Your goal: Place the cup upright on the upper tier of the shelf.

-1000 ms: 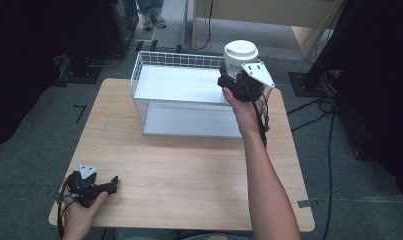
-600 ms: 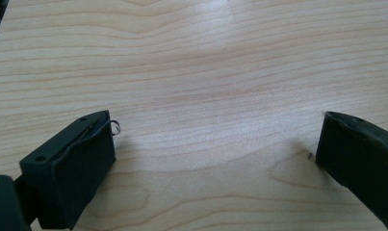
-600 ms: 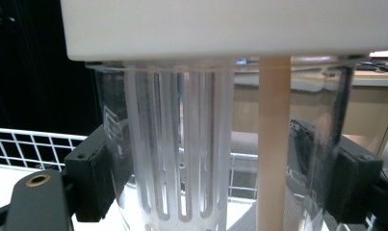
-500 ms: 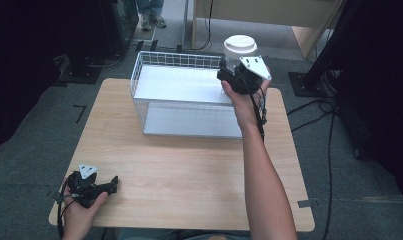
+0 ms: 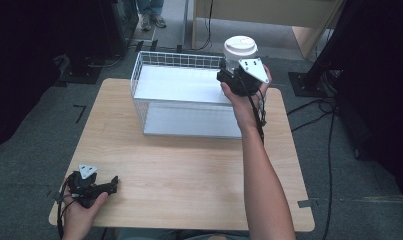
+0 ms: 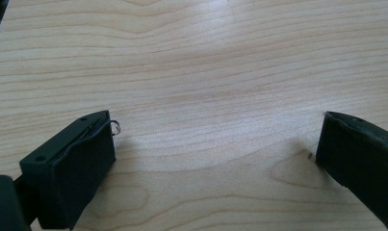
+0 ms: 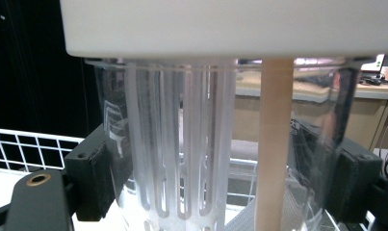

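A clear plastic cup [image 5: 238, 56] with a white lid hangs in the air over the back right corner of a white wire basket [image 5: 154, 60]. My right gripper [image 5: 230, 75] is shut on the cup. In the right gripper view the cup [image 7: 182, 159] is pressed between both black pads, and a pale wooden stick [image 7: 274, 144] stands inside it under the white lid [image 7: 220, 26]. My left gripper [image 5: 111, 184] rests on the table's front left corner, held by a hand. Its jaws stand wide apart over bare wood [image 6: 215, 96] with nothing between them.
The light wooden table [image 5: 189, 170] has free surface in front of the basket. The basket holds a white liner. Dark equipment, cables and a person's feet lie on the grey floor beyond the table.
The right hand has lifted the cup slightly and carried it a little toward the back of the basket. The left gripper has stayed where it was.
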`<state>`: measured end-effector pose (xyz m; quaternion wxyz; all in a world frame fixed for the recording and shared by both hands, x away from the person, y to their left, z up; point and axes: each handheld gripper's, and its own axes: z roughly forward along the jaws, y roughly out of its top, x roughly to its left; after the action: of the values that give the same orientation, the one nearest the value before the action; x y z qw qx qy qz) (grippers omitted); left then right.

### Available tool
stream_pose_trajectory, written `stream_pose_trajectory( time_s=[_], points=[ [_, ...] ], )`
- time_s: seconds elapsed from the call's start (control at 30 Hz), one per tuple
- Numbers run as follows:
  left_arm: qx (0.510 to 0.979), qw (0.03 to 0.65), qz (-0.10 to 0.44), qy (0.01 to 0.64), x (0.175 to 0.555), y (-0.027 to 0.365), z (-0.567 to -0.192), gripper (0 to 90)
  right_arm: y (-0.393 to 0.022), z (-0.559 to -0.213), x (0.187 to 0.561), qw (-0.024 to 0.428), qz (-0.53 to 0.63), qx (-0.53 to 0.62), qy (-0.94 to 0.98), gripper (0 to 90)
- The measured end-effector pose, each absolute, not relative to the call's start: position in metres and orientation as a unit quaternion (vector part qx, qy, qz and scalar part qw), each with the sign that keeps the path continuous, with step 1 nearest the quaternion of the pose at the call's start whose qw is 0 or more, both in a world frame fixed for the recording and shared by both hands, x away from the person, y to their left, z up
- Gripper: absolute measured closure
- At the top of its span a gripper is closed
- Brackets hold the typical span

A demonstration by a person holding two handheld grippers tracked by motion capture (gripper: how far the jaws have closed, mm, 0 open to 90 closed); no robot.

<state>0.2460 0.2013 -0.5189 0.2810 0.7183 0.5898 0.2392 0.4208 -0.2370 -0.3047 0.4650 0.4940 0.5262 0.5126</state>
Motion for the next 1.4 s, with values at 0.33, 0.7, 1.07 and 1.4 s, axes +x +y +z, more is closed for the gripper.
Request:
stream_pose_trajectory(
  time_s=[0.33,0.7,1.07,1.4],
  points=[
    [0.718,0.281,0.239,0.59,0.246,0.201,-0.519,0.2,-0.241,-0.31,0.422,0.465,0.525,0.496,0.512,16.6],
    [0.718,0.281,0.239,0.59,0.246,0.201,-0.519,0.2,-0.24,-0.311,0.427,0.47,0.52,0.5,0.509,16.4],
    [0.718,0.281,0.239,0.59,0.246,0.201,-0.519,0.3,-0.245,-0.297,0.42,0.438,0.537,0.487,0.531,0.0],
    [0.718,0.281,0.239,0.59,0.246,0.201,-0.519,0.2,-0.25,-0.297,0.409,0.433,0.53,0.484,0.546,0.0]
  ],
)
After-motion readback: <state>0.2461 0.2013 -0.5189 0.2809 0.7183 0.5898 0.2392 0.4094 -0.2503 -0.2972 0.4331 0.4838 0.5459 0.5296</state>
